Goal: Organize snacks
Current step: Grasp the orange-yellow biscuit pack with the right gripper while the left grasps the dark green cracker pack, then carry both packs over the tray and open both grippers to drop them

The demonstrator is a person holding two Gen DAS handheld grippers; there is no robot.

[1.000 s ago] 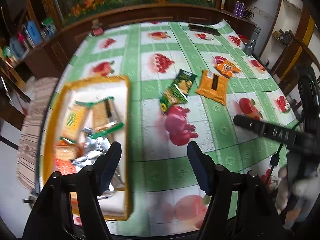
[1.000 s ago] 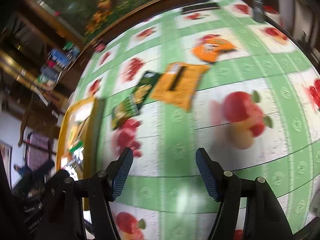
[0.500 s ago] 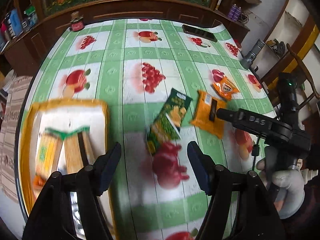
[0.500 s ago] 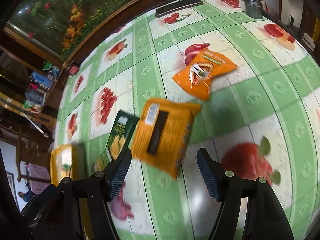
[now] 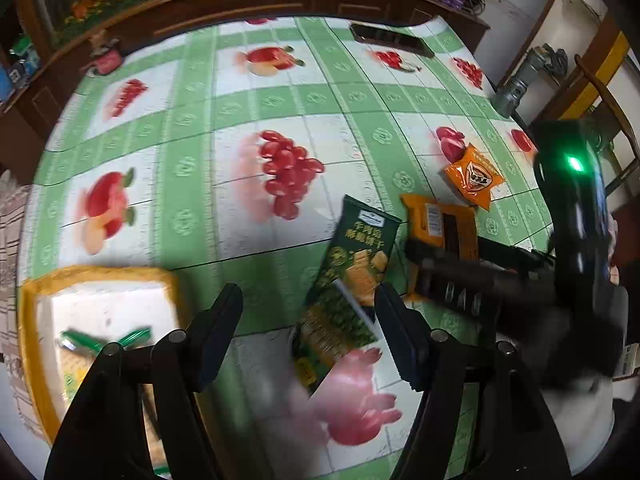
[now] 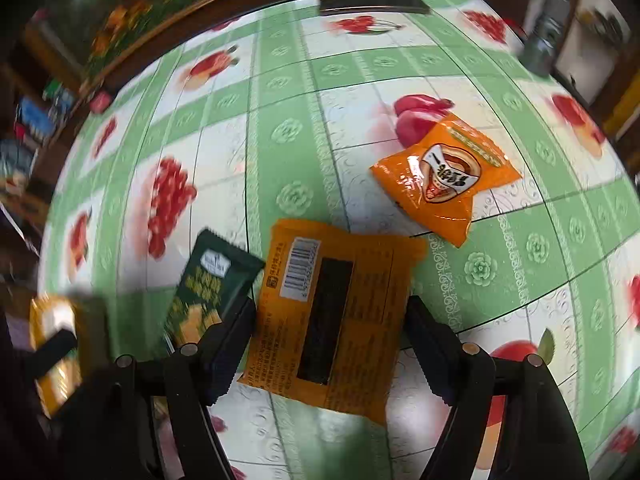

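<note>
Right gripper (image 6: 328, 344), jaws wide open and holding nothing, straddles the flat orange snack packet w/ barcode label (image 6: 332, 312) on the green-checked fruit-print tablecloth (image 6: 288, 128). Left gripper (image 5: 308, 328), also open and empty, hovers near the dark green cracker packet (image 5: 352, 276). Pick-up step in hand; next move likely calls for lowering, closing on the packet, then carrying it to the yellow-rimmed tray (image 5: 32, 320). A smaller orange pouch (image 6: 444, 176) waits beyond.

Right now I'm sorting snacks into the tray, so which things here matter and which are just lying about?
For the job:
green packet
flat orange packet
puffy orange packet
yellow tray
right gripper, open around the flat packet

Lying about:
black remote
grey flashlight
</note>
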